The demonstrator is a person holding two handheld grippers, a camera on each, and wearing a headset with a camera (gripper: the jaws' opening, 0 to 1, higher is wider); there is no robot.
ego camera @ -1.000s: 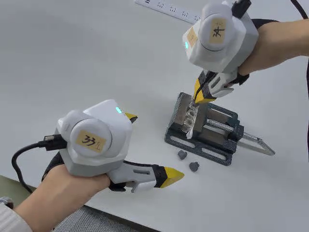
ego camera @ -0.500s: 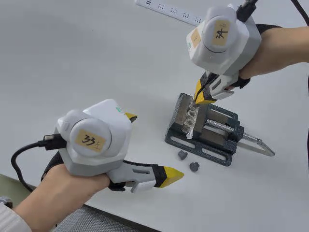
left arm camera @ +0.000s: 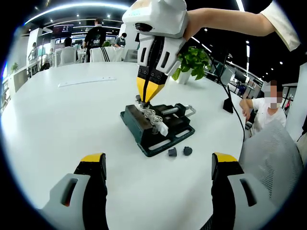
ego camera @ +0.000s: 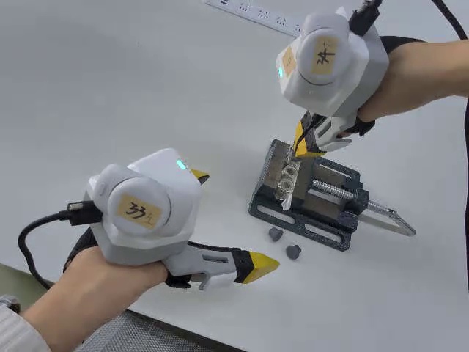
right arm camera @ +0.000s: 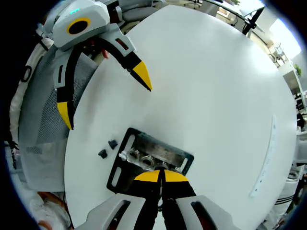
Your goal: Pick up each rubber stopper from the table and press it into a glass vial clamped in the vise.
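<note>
Left gripper (ego camera: pixel 233 220) at lower left: jaws spread wide, yellow tips well apart, nothing held, poised above the table without touching it. Tan sticker on its white body, handwritten "33" plus one mark too scrawled to read. Black cable (ego camera: pixel 23 242) looping off its back end.

White table (ego camera: pixel 132 81) underneath, matte, round-edged, with a white power strip (ego camera: pixel 253 13) near the far edge. Beyond it, in the left gripper view, an open-plan office: ceiling light strips, a potted plant (left arm camera: pixel 194 60), seated people, a grey mesh chair (left arm camera: pixel 273 153).

Further right, two dark rubber stoppers (ego camera: pixel 275 235) loose on the table, near each other, just beside the front of the vise (ego camera: pixel 330 209). Dark greenish vise, screw handle pointing right, a row of clear glass vials (ego camera: pixel 287 180) clamped upright in it.

Right gripper (ego camera: pixel 302 150) above them, sticker reading what looks like "34", jaws pressed together, tips down at the far end of the row. Any stopper between those tips: impossible to tell.
</note>
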